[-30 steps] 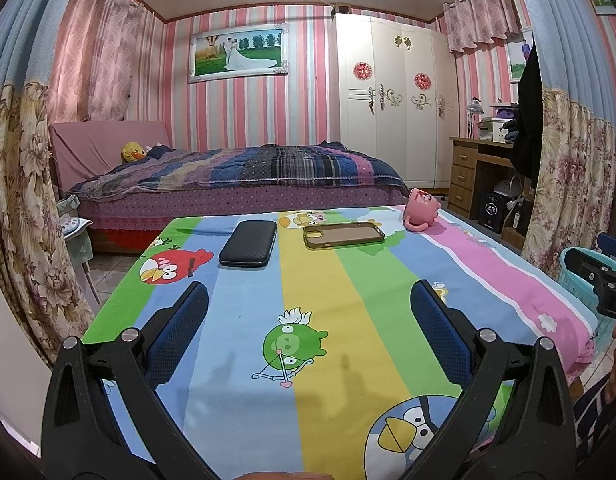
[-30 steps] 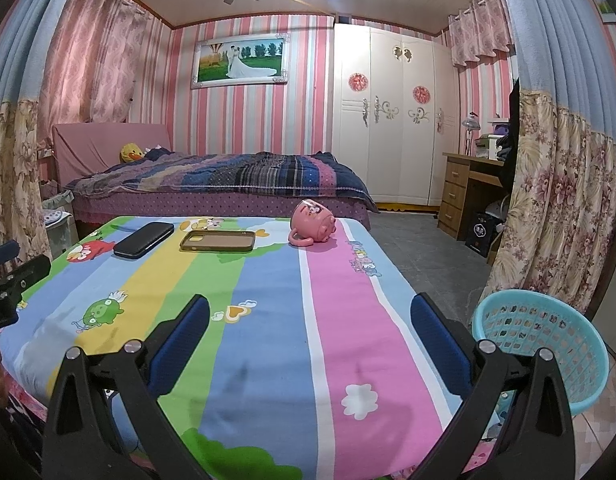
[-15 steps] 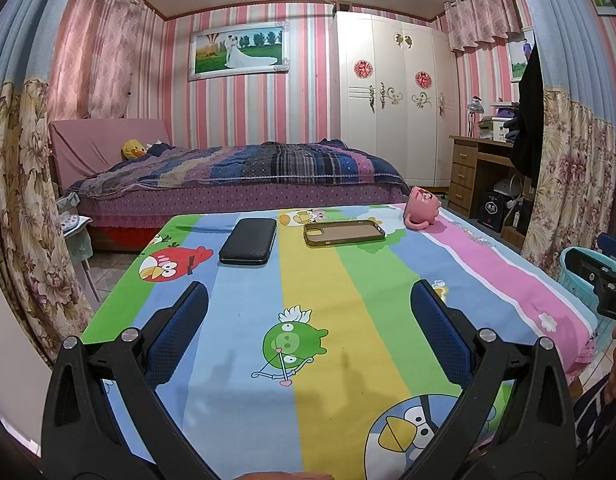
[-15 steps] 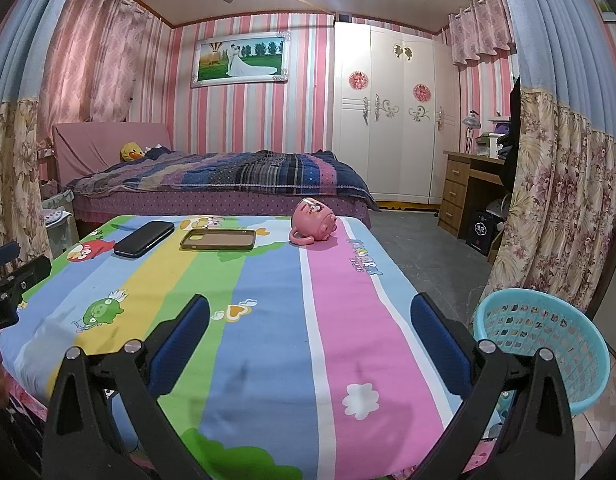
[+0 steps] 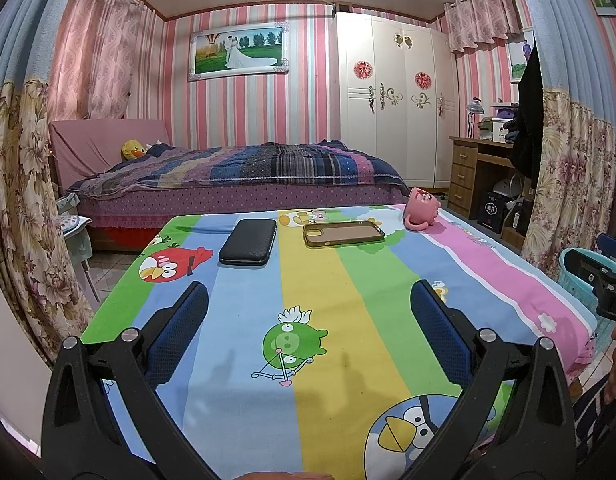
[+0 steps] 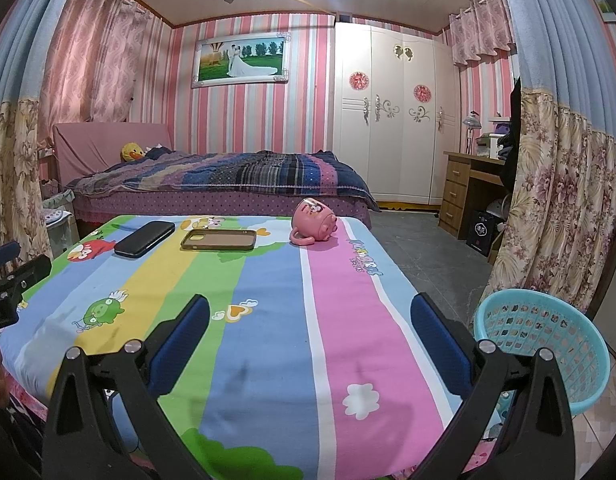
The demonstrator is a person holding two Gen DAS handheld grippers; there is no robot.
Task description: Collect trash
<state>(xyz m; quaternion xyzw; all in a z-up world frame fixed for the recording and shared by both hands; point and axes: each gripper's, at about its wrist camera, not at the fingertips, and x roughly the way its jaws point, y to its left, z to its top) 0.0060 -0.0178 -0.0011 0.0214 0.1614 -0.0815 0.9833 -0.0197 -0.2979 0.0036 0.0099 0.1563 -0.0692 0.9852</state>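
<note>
The turquoise basket (image 6: 544,344) stands on the tiled floor just beside the table's right edge, with nothing visible inside it through the lattice wall. On the table (image 5: 320,292), spread with a striped cartoon-bird cloth, three items lie along the far end: a black case (image 5: 248,241) on the blue stripe, a brown phone cover (image 5: 343,233) lying flat to its right with its hollow side up, and a pink mug (image 6: 314,222) tipped on its side at the start of the pink stripe, handle toward the near side. All three sit apart from one another and have not shifted since the earlier frames.

The left gripper (image 5: 308,332) hovers over the near half of the cloth, jaws spread wide and holding nothing, well short of the case and cover. The right gripper (image 6: 310,336) hangs over the near right part of the table, likewise spread and empty, with the basket just outside its right finger (image 6: 438,344). Compared with a second ago, both views have barely drifted; the spread of the jaws is unchanged.

Behind the table are a bed (image 5: 235,172) with a striped blanket, a white wardrobe (image 5: 392,96) and a wooden desk (image 5: 474,168).
</note>
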